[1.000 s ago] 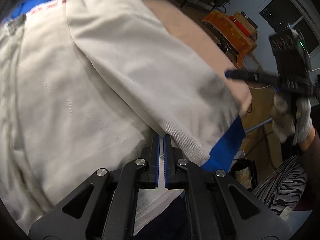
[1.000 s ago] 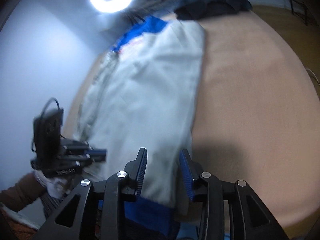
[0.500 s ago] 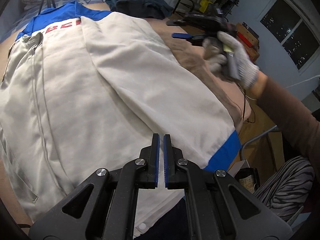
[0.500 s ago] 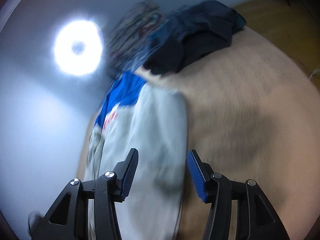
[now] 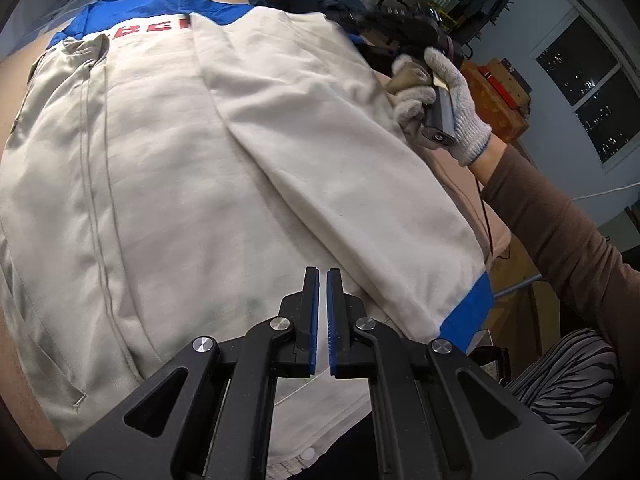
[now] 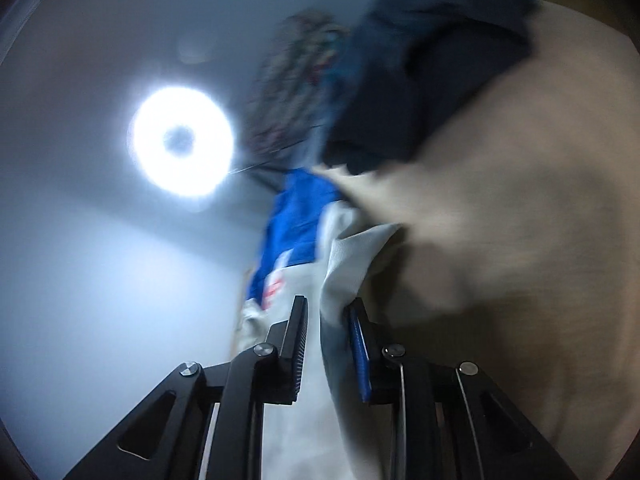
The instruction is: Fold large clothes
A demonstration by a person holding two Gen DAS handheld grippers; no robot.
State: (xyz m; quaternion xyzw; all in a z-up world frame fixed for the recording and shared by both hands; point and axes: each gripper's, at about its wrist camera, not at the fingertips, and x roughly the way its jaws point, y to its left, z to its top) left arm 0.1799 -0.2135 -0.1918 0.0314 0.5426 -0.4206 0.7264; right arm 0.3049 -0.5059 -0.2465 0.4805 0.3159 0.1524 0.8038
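the white jacket (image 5: 168,184) with its blue collar and red lettering lay spread flat on the tan-covered table (image 6: 520,240), its right sleeve (image 5: 340,184) folded in over the body with the blue cuff (image 5: 468,312) near the close edge. compared with a second ago, the sleeve lay in much the same place, but more of the collar end had come into the left wrist view. the left gripper (image 5: 323,320) hovered just above the jacket's lower part, its blue-padded fingers pressed almost together with nothing between them, as they were before. the right gripper (image 6: 327,344), which a second ago had been by the cuff, had travelled up along the jacket's side to its shoulder; in the left wrist view it was held in a white-gloved hand (image 5: 436,96) at the far right edge of the cloth. its jaws had just been closing, and a fold of the white shoulder fabric stood between them, though they had not visibly pinched it. a dark blue garment (image 6: 436,60) lay heaped beyond the collar, and a ring light (image 6: 182,142) glared on the wall.
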